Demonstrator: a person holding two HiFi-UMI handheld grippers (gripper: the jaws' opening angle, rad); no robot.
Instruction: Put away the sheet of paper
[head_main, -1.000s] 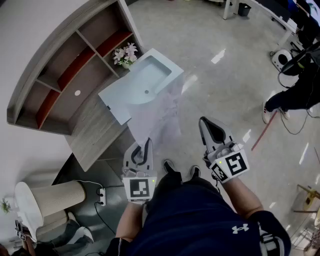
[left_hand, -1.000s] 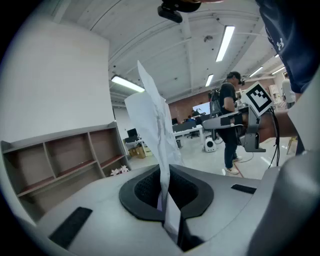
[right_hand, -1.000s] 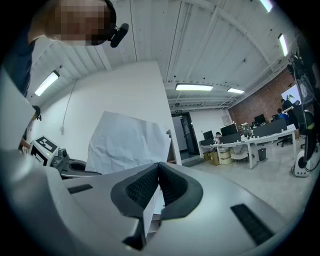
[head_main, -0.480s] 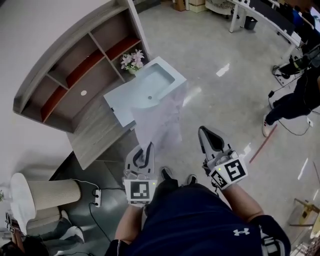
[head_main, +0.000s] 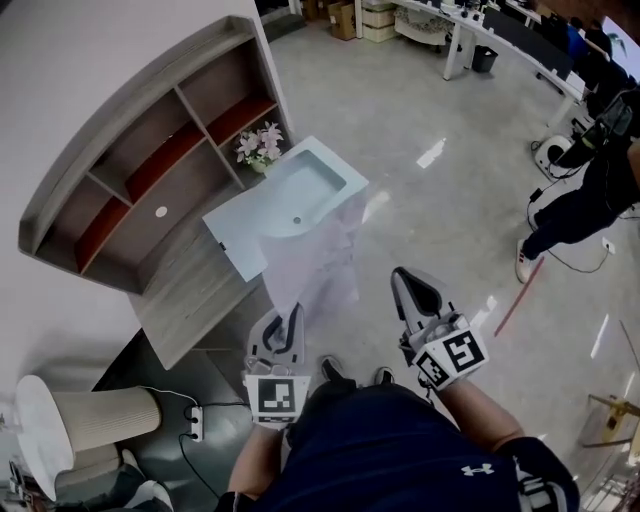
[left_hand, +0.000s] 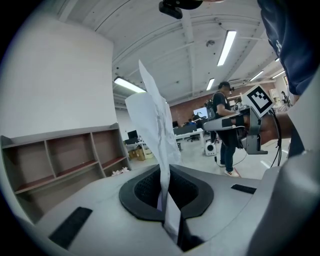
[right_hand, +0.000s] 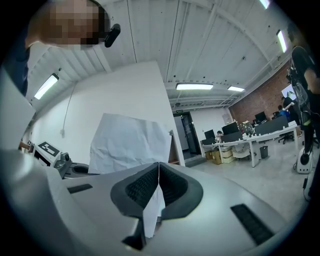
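A crumpled white sheet of paper (head_main: 312, 255) stands up from my left gripper (head_main: 297, 312), which is shut on its lower edge. In the left gripper view the paper (left_hand: 156, 115) rises from between the closed pads of the left gripper (left_hand: 165, 175). My right gripper (head_main: 408, 276) is to the right of the sheet and apart from it, jaws together. In the right gripper view the right gripper (right_hand: 158, 169) is shut, with a white sliver behind the pads that I cannot identify. The paper (right_hand: 127, 142) shows to its left.
A pale blue sink unit (head_main: 285, 185) stands ahead, against a wooden shelf unit (head_main: 150, 150) with flowers (head_main: 258, 140) beside it. A person (head_main: 590, 190) stands on the shiny floor at the right. A white cylindrical bin (head_main: 90, 412) and a power strip (head_main: 195, 420) lie at the lower left.
Both grippers and the paper keep about the same pose. The head view has tilted, so the sink and shelf sit a little differently in the picture.
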